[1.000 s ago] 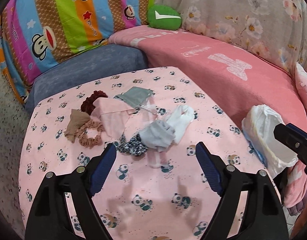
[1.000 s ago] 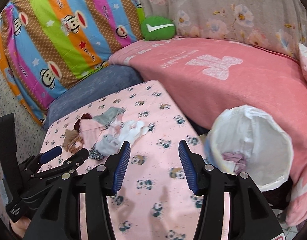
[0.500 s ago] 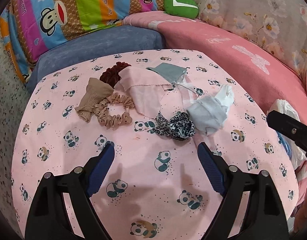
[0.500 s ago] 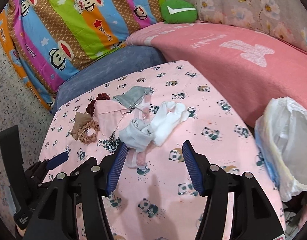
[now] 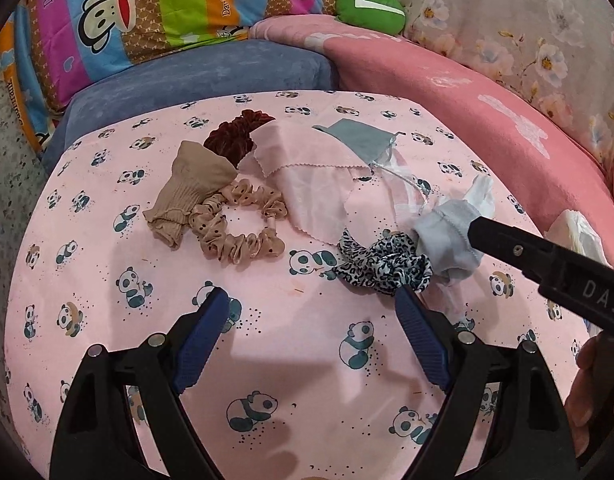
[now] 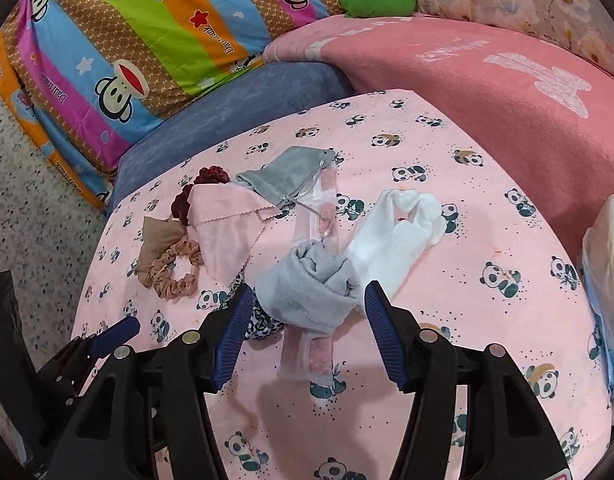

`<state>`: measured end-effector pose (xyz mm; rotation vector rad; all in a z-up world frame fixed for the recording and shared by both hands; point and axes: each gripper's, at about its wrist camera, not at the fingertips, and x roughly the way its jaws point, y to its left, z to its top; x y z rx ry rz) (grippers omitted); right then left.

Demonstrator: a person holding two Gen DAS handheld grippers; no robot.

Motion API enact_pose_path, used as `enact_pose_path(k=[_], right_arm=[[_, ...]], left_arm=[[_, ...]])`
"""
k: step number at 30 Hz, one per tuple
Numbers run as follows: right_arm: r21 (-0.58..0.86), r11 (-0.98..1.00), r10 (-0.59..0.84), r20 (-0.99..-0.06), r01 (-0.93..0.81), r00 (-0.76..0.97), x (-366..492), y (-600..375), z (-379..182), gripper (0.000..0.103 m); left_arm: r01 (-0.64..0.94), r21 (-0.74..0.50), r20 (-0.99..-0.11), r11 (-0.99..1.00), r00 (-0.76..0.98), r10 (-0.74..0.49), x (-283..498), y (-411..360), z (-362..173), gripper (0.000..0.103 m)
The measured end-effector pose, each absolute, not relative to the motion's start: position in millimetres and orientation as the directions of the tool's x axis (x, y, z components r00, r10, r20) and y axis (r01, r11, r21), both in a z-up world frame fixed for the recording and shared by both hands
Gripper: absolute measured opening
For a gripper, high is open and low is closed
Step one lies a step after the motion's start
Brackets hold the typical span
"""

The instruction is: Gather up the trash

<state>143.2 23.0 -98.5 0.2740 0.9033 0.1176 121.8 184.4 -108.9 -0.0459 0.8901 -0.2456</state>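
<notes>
A heap of small things lies on the panda-print pink cloth (image 5: 107,240). In the right wrist view, my right gripper (image 6: 310,287) is open with a rolled grey sock (image 6: 303,276) between its blue pads, which do not press it. A white sock (image 6: 395,224) lies just beyond it, and a clear wrapper (image 6: 315,356) sticks out beneath it. My left gripper (image 5: 311,294) hangs open over bare cloth, with a leopard-print scrunchie (image 5: 383,266) near its right pad. Further left lie a beige scrunchie (image 5: 239,232) and a tan sock (image 5: 187,192).
A pink cloth square (image 5: 303,176), a grey pouch (image 5: 355,140) and a dark red scrunchie (image 5: 231,136) lie at the back of the heap. A white-lined bin bag (image 6: 607,260) stands off the right edge. A blue cushion (image 5: 207,72) and a pink blanket (image 6: 487,80) lie behind.
Both grippers have come down and forward toward the heap. The right gripper swung left from the bin bag and now straddles the grey sock, its jaws a little wider.
</notes>
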Motion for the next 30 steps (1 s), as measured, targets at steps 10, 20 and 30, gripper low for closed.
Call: enact_pose_path(k=[10,20,30], right_arm=[[0.295,0.955,0.236,-0.772,0.004,0.59,153.2,24.1,-119.1,0.031],[0.3,0.953,0.199,-0.736,0.048,0.647,134.5,10.3,-97.3,0.022],[0.339,0.937,0.194,-0.712,0.088,0.675,113.6,-14.9,-85.8,0.022]], left_arm=[[0.247,-0.141,-0.758,0.959,0.596,-0.265,127.9,172.0,-115.0,0.081],[0.256,-0.182,-0.771,0.949,0.562,-0.299,143.6,155.0,-124.7,0.078],[0.263,-0.256,-0.781,0.93,0.512,-0.359,149.3,145.6,-133.3,0.021]])
